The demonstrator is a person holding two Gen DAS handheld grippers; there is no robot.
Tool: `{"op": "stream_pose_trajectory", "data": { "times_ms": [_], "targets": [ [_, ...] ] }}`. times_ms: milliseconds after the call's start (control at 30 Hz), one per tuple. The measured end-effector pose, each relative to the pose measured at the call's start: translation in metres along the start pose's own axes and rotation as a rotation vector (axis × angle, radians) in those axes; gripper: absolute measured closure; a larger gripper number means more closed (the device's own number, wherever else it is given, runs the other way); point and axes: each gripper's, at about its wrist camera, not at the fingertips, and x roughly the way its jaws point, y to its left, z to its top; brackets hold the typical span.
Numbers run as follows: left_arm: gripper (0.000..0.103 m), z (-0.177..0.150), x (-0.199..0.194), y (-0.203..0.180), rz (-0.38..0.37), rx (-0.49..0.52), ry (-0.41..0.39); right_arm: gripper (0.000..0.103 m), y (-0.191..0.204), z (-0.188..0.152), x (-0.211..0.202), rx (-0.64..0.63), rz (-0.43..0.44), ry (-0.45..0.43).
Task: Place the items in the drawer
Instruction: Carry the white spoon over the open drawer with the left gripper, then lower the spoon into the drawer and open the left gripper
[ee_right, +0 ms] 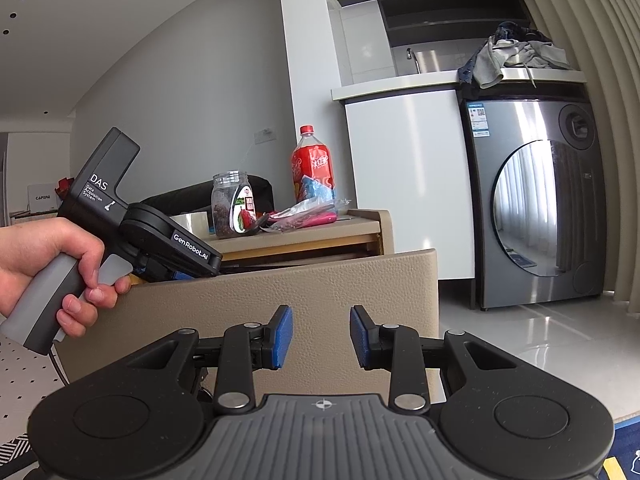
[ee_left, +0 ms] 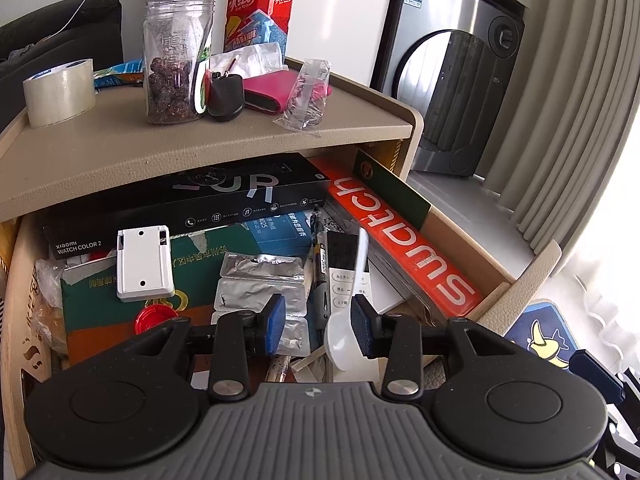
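Note:
The beige drawer (ee_left: pixel 532 276) stands pulled out under the cabinet top (ee_left: pixel 200 140). It is crowded with a black watch box (ee_left: pixel 192 204), an orange box (ee_left: pixel 400 240), a white bracket (ee_left: pixel 144 264), foil blister packs (ee_left: pixel 260 280) and a white remote (ee_left: pixel 348 276). My left gripper (ee_left: pixel 318 320) hovers open over the drawer. A white spoon (ee_left: pixel 340 340) lies just beside its right finger. In the right wrist view, a hand (ee_right: pixel 52 264) holds the left gripper's black body (ee_right: pixel 168 240) over the drawer front (ee_right: pixel 280 292). My right gripper (ee_right: pixel 320 334) is open and empty before that front.
On the cabinet top sit a tape roll (ee_left: pixel 60 92), a clear jar (ee_left: pixel 176 60), a red bottle (ee_left: pixel 260 8), a black key fob (ee_left: pixel 226 96), a pink wallet (ee_left: pixel 272 88) and a clear bag (ee_left: pixel 306 96). A washing machine (ee_right: pixel 532 216) and curtains (ee_left: pixel 580 100) stand to the right.

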Motion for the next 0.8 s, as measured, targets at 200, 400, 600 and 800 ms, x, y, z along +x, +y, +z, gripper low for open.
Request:
{"op": "stream_pose_trajectory", "data": {
  "times_ms": [200, 400, 600, 800],
  "targets": [
    [0.061, -0.0009, -0.0007, -0.0007, 0.004, 0.001, -0.008, 0.068, 0.0014, 0.0000, 0.0007, -0.006, 0.005, 0.001],
    [0.060, -0.0029, -0.0014, -0.0006, 0.013, -0.003, -0.024, 0.068, 0.0022, -0.0004, 0.0007, -0.002, 0.003, 0.000],
    [0.059, -0.0043, -0.0023, -0.0011, 0.023, -0.004, -0.033, 0.068, 0.0030, -0.0004, 0.0014, -0.007, 0.003, 0.001],
    [0.058, -0.0067, -0.0039, -0.0018, 0.033, -0.004, -0.050, 0.068, 0.0038, -0.0008, 0.0017, -0.011, 0.004, 0.003]
  ]
}}
